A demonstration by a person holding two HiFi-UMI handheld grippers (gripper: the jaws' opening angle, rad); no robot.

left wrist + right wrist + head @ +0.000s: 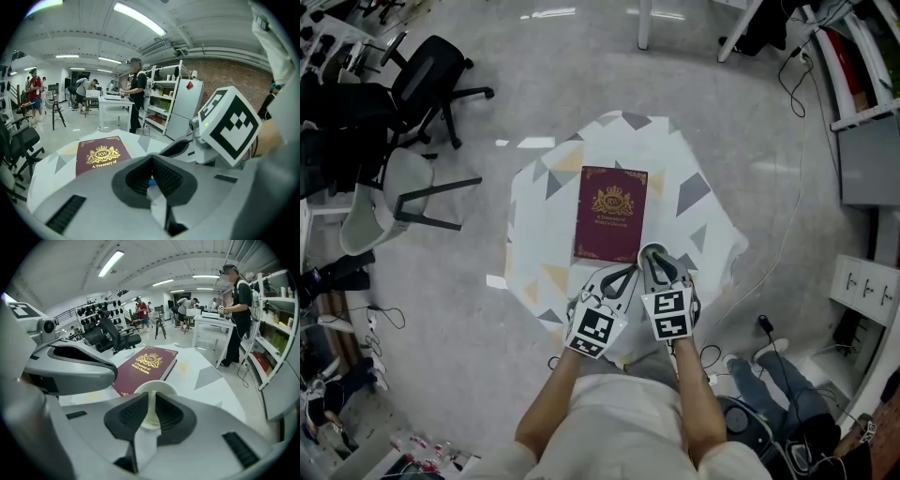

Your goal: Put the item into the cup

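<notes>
Left gripper view shows your left gripper (151, 176) with its jaws drawn together on a small blue item (152, 182). Only a sliver of it peeks out between the pads, so you cannot tell its shape.

— And your right gripper (151, 411) is closed on the near wall of the cream paper cup (164, 387), one pad inside the rim and one outside. The cup sits by the near edge of the white, triangle-patterned table (694, 197), just in front of the maroon hardback book with gold lettering (611, 214) lying in the middle. No view shows whether the cup's base rests on the surface.

— The cup's mouth looks empty, so you have not dropped the item in yet. Both grippers crowd that near edge side by side.

— That crowding is your first risk, I think. If you swing the left over carelessly, its body may knock the right and jolt the cup.

— A hard pinch on thin paper could also buckle the wall or tip the cup.

— And if you open the left jaws short of the rim, the item likely lands on the table or rolls off the near edge.
</notes>
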